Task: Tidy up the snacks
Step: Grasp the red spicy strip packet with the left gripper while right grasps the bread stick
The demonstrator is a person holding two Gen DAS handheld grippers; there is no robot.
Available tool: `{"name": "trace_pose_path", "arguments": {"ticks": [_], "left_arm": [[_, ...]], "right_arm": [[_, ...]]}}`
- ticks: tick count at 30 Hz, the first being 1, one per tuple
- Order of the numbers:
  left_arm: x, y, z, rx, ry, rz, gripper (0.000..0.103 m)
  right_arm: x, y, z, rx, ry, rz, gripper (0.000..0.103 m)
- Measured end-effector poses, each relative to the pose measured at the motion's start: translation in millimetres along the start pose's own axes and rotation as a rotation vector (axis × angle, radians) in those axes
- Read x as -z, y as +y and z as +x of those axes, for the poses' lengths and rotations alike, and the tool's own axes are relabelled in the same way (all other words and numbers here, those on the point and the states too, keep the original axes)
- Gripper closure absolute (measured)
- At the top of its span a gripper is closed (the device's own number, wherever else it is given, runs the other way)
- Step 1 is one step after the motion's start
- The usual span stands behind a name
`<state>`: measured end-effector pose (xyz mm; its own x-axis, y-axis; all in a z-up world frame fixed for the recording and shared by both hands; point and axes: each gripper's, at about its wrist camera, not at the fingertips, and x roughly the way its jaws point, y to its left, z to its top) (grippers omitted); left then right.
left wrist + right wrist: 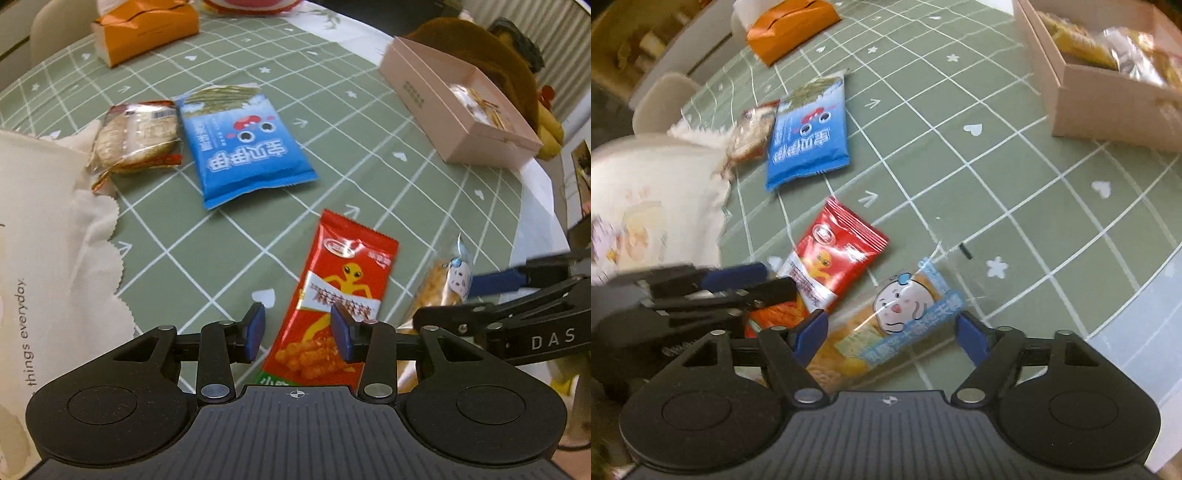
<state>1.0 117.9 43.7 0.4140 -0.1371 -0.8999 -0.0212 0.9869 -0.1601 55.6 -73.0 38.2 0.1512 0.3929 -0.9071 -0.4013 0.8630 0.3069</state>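
Observation:
A red snack packet (343,280) (834,258) lies flat on the green checked tablecloth (207,243). My left gripper (298,332) hangs just over its lower end, open; the right pad overlaps the packet and the left pad stands off its edge. Beside it lies a clear packet with a cartoon face (897,314) (448,280). My right gripper (893,336) straddles that packet, open, one pad on each side and neither pressing. Each gripper shows in the other's view: the right gripper (448,301) and the left gripper (779,280).
A blue packet (247,147) (809,136) and a wrapped brown cake (136,136) lie farther out. A pink open box (458,107) (1108,99) with snacks stands at the right. A cream bag (44,258) is at the left, an orange tissue pack (144,29) beyond.

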Motion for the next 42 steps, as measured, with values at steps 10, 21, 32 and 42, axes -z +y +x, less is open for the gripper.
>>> {"name": "trace_pose_path", "arguments": {"ticks": [10, 21, 32, 42], "left_arm": [[3, -32, 8, 0.041, 0.016, 0.11, 0.054], [13, -79, 16, 0.058, -0.052, 0.28, 0.05], [25, -85, 6, 0.147, -0.113, 0.284, 0.051], [39, -125, 13, 0.069, -0.11, 0.45, 0.048]], "right_arm": [[-8, -37, -28, 0.263, -0.169, -0.145, 0.039], [8, -70, -44, 0.154, -0.081, 0.082, 0.025], [9, -66, -23, 0.107, -0.05, 0.063, 0.036], [3, -105, -25, 0.339, -0.09, -0.037, 0.036]]}}
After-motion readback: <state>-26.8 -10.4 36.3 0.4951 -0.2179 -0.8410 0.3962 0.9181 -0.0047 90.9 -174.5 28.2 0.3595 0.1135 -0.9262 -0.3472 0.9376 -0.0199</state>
